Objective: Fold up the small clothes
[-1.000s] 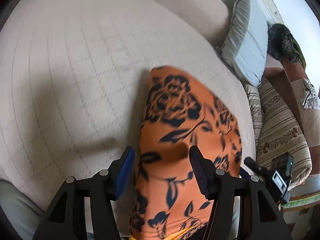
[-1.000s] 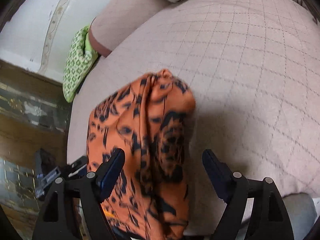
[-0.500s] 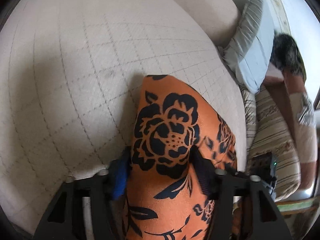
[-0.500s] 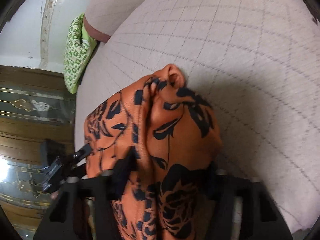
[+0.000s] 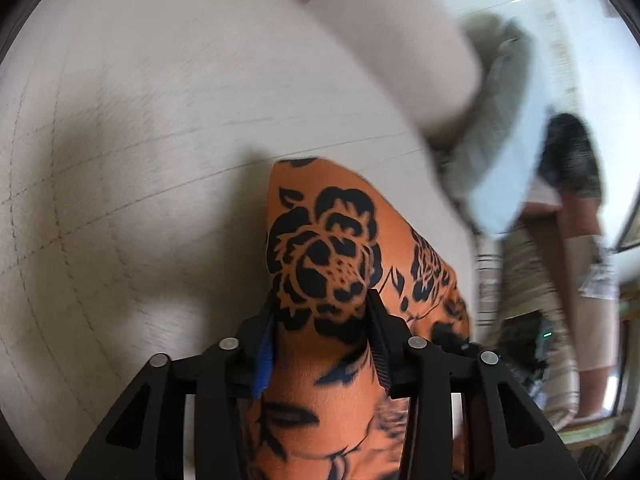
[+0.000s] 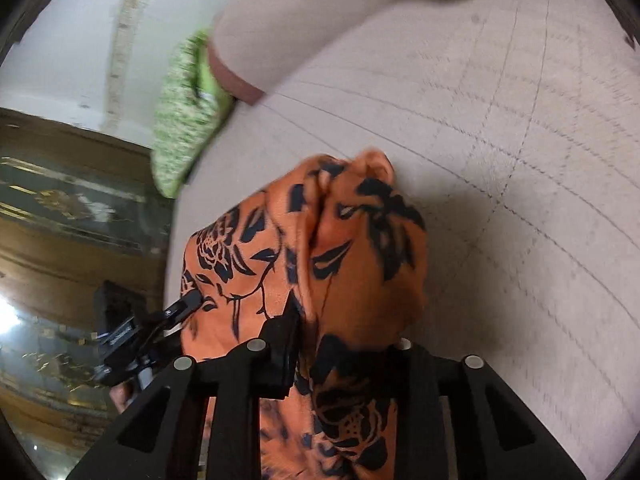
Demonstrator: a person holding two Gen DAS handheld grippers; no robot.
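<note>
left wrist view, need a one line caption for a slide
Left gripper clamps a bunched orange garment with black rose print above a beige quilted bed cover.

1. We take this for a home, likely a bedroom: a beige quilted bed cover point(image 5: 160, 128) with stitched squares fills both views.
2. We see a grey-blue pillow point(image 5: 496, 136), a green patterned cushion point(image 6: 180, 112) and a dark wooden carved cabinet point(image 6: 60, 208).

Orange garment point(image 5: 340, 256) with black roses, beige quilted cover point(image 5: 140, 128), green patterned cushion point(image 6: 184, 112)
</note>
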